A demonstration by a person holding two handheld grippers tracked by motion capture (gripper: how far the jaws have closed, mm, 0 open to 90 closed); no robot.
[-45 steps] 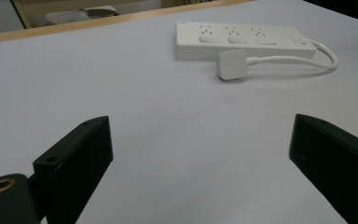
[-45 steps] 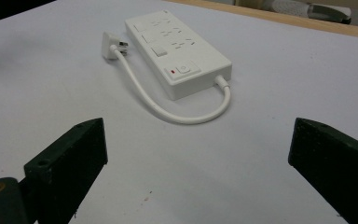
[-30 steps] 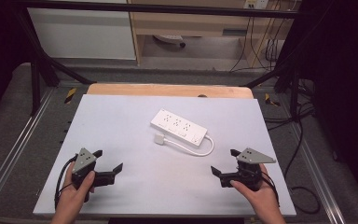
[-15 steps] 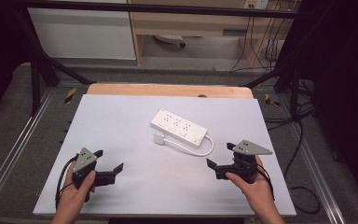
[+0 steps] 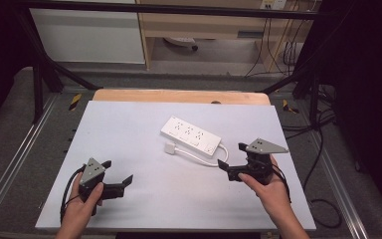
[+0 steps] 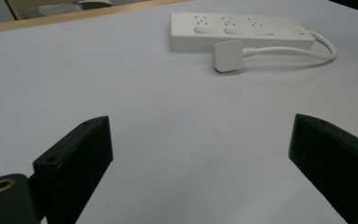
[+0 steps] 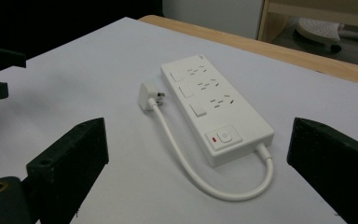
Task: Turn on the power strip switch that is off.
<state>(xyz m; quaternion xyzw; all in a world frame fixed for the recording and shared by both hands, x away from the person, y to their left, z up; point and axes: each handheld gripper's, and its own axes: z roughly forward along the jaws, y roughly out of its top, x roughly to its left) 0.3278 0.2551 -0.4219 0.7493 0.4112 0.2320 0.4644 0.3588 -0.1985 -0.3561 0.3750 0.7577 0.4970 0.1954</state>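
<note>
- Right claw (image 5: 233,160): jaws spread wide, empty, facing the power strip (image 5: 190,135) for approach.
- Left claw (image 5: 116,171): wide open, empty, low over the surface (image 5: 129,124), well apart.

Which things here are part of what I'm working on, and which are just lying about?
In play:
- power strip with its cord and plug
- right gripper, open, nearest the strip
- left gripper, open

Lying about:
- yellow-black bits on the floor beside the white table
- wooden shelf unit behind
</note>
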